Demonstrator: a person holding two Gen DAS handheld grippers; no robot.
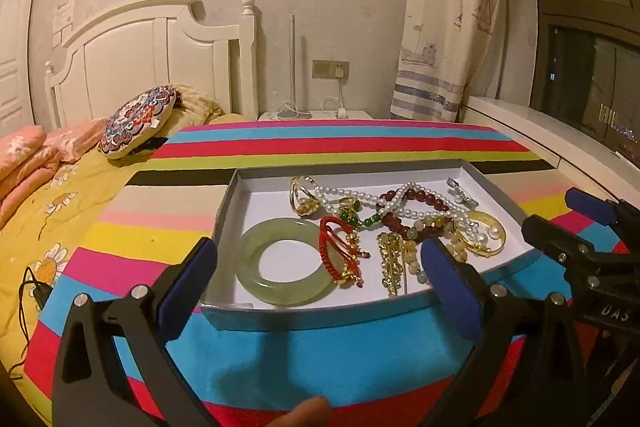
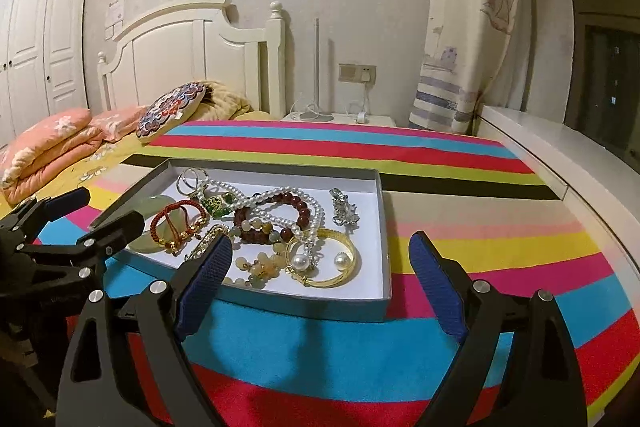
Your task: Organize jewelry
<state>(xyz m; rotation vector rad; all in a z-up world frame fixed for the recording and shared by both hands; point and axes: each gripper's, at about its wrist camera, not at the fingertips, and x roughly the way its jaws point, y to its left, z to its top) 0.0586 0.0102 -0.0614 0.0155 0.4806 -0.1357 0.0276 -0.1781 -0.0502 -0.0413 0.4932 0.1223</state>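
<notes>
Your left gripper (image 1: 320, 275) and right gripper (image 2: 320, 275) both gape wide, holding nothing, poised before the jewelry tray (image 1: 320, 315).

Your left wrist camera looks from close by, low, at the box's (image 1: 256, 311) near-left corner, facing the headboard (image 1: 160, 59). Your right one sits just rightward, facing alike; both share the box (image 2: 384, 247) and striped cloth (image 2: 480, 259).

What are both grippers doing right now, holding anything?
Left gripper: open, holding nothing, near the tray.
Right gripper: open, holding nothing.
</notes>
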